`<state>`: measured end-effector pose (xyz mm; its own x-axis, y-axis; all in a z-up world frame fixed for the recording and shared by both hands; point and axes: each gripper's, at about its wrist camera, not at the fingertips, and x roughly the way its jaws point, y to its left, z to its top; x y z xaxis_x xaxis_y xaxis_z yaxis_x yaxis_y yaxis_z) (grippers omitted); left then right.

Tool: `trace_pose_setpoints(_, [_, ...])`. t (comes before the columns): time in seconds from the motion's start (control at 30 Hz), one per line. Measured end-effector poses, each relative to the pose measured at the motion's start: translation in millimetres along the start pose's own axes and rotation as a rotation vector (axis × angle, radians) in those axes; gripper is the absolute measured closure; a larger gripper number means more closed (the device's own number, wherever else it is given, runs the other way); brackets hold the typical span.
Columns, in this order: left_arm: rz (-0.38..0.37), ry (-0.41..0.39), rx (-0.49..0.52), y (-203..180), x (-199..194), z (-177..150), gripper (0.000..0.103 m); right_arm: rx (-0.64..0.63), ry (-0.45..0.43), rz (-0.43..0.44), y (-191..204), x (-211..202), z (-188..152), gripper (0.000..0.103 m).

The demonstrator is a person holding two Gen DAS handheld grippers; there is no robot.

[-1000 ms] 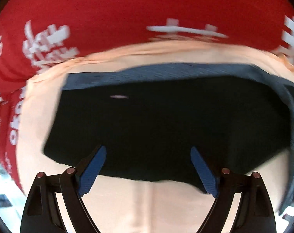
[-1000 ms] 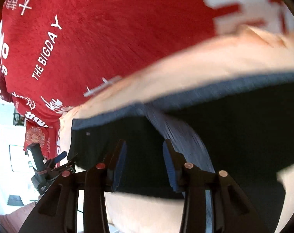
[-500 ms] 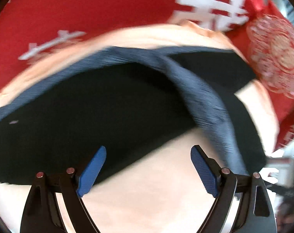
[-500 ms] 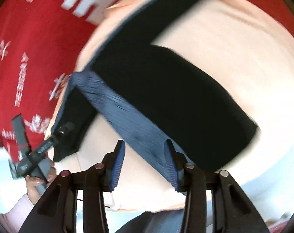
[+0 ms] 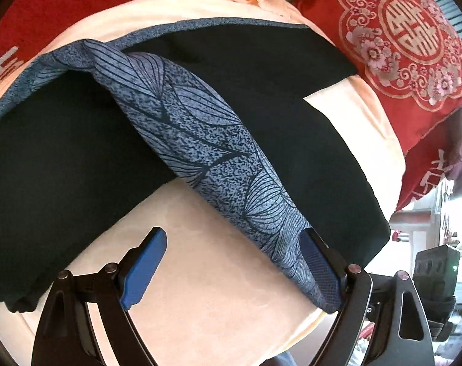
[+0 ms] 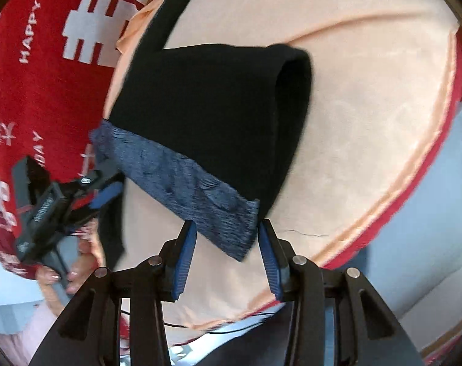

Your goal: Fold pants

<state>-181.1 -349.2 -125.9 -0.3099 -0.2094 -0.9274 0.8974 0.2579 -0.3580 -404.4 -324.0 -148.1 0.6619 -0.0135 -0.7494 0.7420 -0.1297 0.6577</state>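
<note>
Right gripper (image 6: 227,254) looks parted, the patterned grey-blue waistband (image 6: 200,195) of the black pants (image 6: 218,97) poking between its pads without being pinched, and the left gripper (image 5: 231,271) is wide open with nothing in it. Pants are lying on the peach cloth (image 5: 200,289), already doubled over, so I'd say we're between folds. Next somebody has to clamp that band end and carry it across evenly.
</note>
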Motion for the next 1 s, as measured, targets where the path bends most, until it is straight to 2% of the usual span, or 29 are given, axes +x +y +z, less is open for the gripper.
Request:
trace_pose_setpoints(0.07, [0.019, 0.025, -0.002, -1, 5, 2, 0.062, 0.015, 0.009, 0.016, -2, 3, 4, 0.059])
trace_pose_setpoints(0.13, [0.022, 0.044, -0.008, -6, 7, 7, 0.069, 0.034, 0.021, 0.011, -1, 0, 11, 0.100])
trace_pose_setpoints(0.17, [0.011, 0.036, -0.010, -8, 4, 10, 0.082, 0.034, 0.025, 0.006, 1, -4, 15, 0.100])
trace_pose_setpoints(0.3, [-0.022, -0.011, -0.040, -21, -17, 30, 0.082, -0.053, 0.024, 0.037, 28, -27, 37, 0.100])
trace_pose_setpoints(0.47, [-0.034, -0.104, -0.055, -36, -35, 82, 0.082, -0.183, 0.009, 0.100, 85, -51, 100, 0.100])
trace_pose_setpoints(0.6, [0.013, -0.175, -0.057, -39, -37, 136, 0.082, -0.252, -0.023, 0.137, 117, -66, 167, 0.100])
trace_pose_setpoints(0.7, [0.071, -0.237, -0.067, -31, -46, 167, 0.081, -0.312, -0.039, 0.121, 141, -66, 222, 0.100])
trace_pose_setpoints(0.73, [0.090, -0.254, -0.075, -26, -50, 173, 0.079, -0.332, -0.045, 0.109, 149, -65, 239, 0.100])
trace_pose_setpoints(0.77, [0.116, -0.265, -0.085, -20, -55, 177, 0.064, -0.353, -0.057, 0.081, 160, -61, 262, 0.100])
trace_pose_setpoints(0.83, [0.176, -0.305, -0.116, -11, -66, 179, 0.031, -0.376, -0.075, 0.041, 173, -54, 294, 0.095])
trace_pose_setpoints(0.87, [0.203, -0.332, -0.124, -6, -71, 175, 0.030, -0.386, -0.075, 0.025, 174, -55, 301, 0.095])
trace_pose_setpoints(0.9, [0.227, -0.342, -0.123, -2, -74, 171, 0.030, -0.412, -0.072, -0.017, 182, -52, 312, 0.089])
trace_pose_setpoints(0.93, [0.256, -0.332, -0.124, 5, -76, 164, 0.030, -0.451, -0.077, -0.061, 192, -51, 318, 0.069])
trace_pose_setpoints(0.97, [0.276, -0.324, -0.132, 14, -80, 157, 0.030, -0.511, -0.101, -0.083, 206, -54, 319, 0.055])
trace_pose_setpoints(1.0, [0.304, -0.310, -0.145, 22, -80, 148, 0.030, -0.543, -0.120, -0.085, 211, -58, 317, 0.030])
